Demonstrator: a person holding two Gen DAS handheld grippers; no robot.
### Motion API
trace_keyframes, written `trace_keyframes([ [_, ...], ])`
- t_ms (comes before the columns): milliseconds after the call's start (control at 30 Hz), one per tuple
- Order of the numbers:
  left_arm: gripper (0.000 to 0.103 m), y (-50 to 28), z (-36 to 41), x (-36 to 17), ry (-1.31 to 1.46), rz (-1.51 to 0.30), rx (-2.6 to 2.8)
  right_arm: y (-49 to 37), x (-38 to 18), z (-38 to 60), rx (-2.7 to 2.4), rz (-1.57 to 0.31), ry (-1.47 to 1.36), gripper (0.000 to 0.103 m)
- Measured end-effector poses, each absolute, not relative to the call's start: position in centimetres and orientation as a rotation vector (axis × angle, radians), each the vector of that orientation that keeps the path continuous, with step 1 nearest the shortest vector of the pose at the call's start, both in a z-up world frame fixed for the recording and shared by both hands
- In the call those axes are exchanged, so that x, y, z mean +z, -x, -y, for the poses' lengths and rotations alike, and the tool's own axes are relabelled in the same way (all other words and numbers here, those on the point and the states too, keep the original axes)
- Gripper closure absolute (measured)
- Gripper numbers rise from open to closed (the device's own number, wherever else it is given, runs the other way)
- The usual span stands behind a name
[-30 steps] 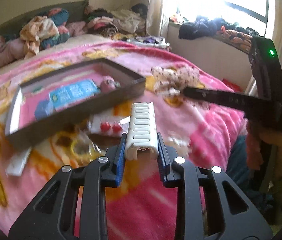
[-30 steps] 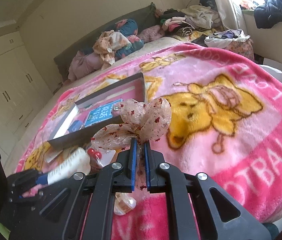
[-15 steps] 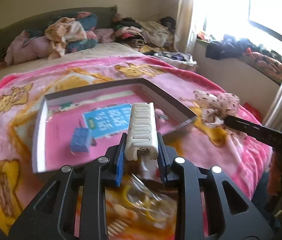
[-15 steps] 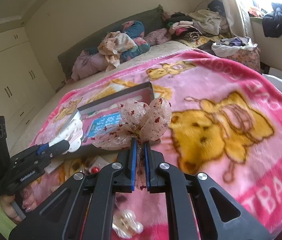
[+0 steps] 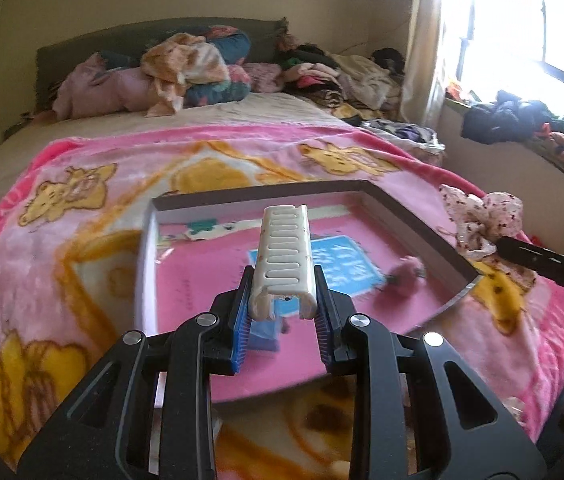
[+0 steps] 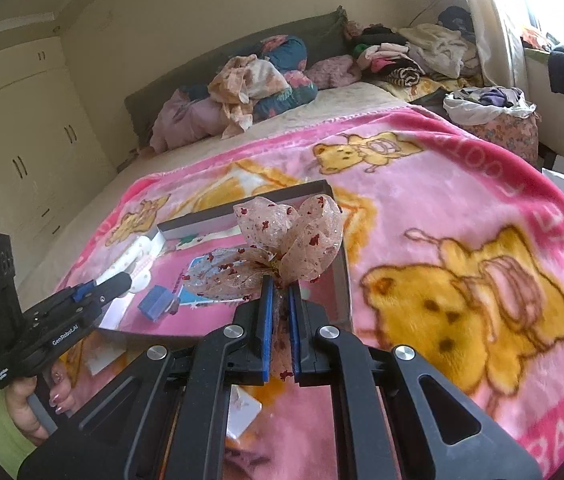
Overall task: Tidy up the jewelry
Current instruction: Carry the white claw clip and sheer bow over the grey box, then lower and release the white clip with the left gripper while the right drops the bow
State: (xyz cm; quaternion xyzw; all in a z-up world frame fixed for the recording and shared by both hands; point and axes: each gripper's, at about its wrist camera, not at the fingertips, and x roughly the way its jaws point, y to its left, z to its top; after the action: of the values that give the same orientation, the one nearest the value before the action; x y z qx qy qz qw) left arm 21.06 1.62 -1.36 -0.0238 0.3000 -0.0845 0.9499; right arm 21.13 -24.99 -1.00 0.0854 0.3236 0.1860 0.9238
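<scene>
My left gripper (image 5: 282, 312) is shut on a white hair claw clip (image 5: 284, 256) and holds it over the open grey box (image 5: 144, 272) with a pink floor. My right gripper (image 6: 280, 304) is shut on a sheer bow with red specks (image 6: 286, 248), held above the box's right wall (image 6: 342, 280). The bow also shows in the left wrist view (image 5: 482, 216). The left gripper with the clip also shows in the right wrist view (image 6: 122, 280). Inside the box lie a blue card (image 5: 346, 268), a small blue block (image 6: 156, 302) and a pink fuzzy piece (image 5: 406, 270).
The box lies on a pink bear blanket (image 6: 442, 220) on a bed. Small packets (image 6: 242, 412) lie on the blanket near the box's front edge. Piled clothes (image 5: 202, 68) fill the headboard end. A window sill with clothes (image 5: 522, 120) stands on the right.
Both grippers have moved forward and over the box. The clip, held over the blanket in front of the box a second ago, is now above the box floor. The bow is now at the box's right wall.
</scene>
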Motion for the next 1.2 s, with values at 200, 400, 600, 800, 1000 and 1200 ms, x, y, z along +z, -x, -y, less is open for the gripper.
trace_keyframes([
  [200, 0.083, -22.8, -3.7, -2.0, 0.083, -0.628, -0.11, -23.5, -1.5, 23.7, 0.372, -0.688, -0.135, 0.096],
  [400, 0.083, -24.0, -5.0, -3.2, 0.131, -0.665, -0.093, -25.6, -2.6, 22.7, 0.36, -0.724, -0.124, 0.096],
  [600, 0.083, -24.8, -5.7, -4.3, 0.156, -0.7, -0.092, -27.7, -3.5, 21.8, 0.344, -0.762, -0.106, 0.096],
  [800, 0.083, -24.9, -5.8, -4.8, 0.16, -0.714, -0.09, -28.8, -4.4, 21.2, 0.324, -0.79, -0.087, 0.096],
  [1000, 0.083, -25.0, -5.9, -4.9, 0.157, -0.715, -0.09, -29.1, -5.3, 21.6, 0.297, -0.808, -0.095, 0.093],
  [1200, 0.083, -25.0, -5.9, -4.9, 0.157, -0.715, -0.09, -28.5, -5.4, 22.2, 0.291, -0.807, -0.115, 0.081],
])
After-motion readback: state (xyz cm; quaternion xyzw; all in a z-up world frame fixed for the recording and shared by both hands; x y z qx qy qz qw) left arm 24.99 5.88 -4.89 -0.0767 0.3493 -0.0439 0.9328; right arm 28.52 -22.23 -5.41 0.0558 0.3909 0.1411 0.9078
